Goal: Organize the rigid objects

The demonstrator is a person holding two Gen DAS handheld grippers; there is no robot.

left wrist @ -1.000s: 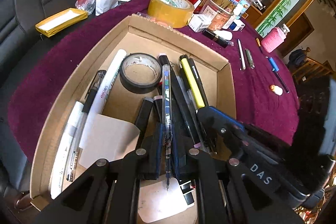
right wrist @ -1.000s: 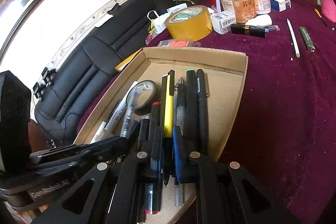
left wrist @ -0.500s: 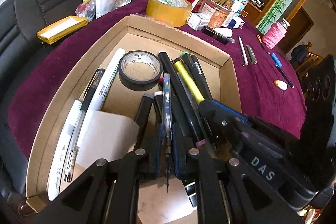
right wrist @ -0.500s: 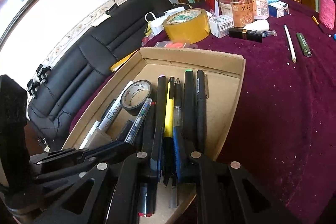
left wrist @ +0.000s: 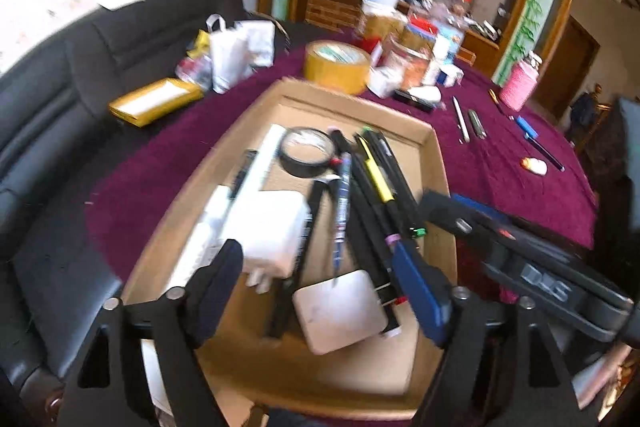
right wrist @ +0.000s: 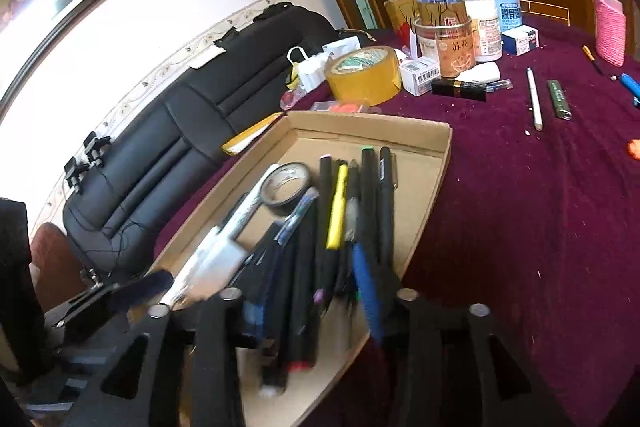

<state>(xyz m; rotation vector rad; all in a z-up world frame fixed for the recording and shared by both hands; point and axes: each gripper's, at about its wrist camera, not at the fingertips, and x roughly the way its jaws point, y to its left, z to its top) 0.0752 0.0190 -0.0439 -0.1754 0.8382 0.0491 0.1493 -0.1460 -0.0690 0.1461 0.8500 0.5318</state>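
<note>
A cardboard tray (left wrist: 434, 163) (right wrist: 436, 163) on the purple tablecloth holds several pens, a black tape roll (left wrist: 307, 151) (right wrist: 286, 183), two white chargers (left wrist: 340, 311) and a yellow pen (right wrist: 337, 213). A blue patterned pen (left wrist: 342, 211) lies loose among the pens. My left gripper (left wrist: 320, 291) is open and empty above the tray's near end. My right gripper (right wrist: 308, 303) is open and empty over the black pens at the tray's near right side. The right gripper also shows at the right of the left wrist view (left wrist: 520, 251).
Beyond the tray stand a yellow tape roll (left wrist: 336, 67) (right wrist: 364, 75), jars and small boxes (right wrist: 452, 43). Loose pens (right wrist: 534, 103) and a pink bottle (left wrist: 520, 87) lie on the cloth to the right. A black sofa (right wrist: 180, 131) runs along the left.
Both grippers have opened. The left let go of the blue patterned pen and the right let go of the yellow and black pen; both pens now lie in the tray. Both grippers pulled back.
</note>
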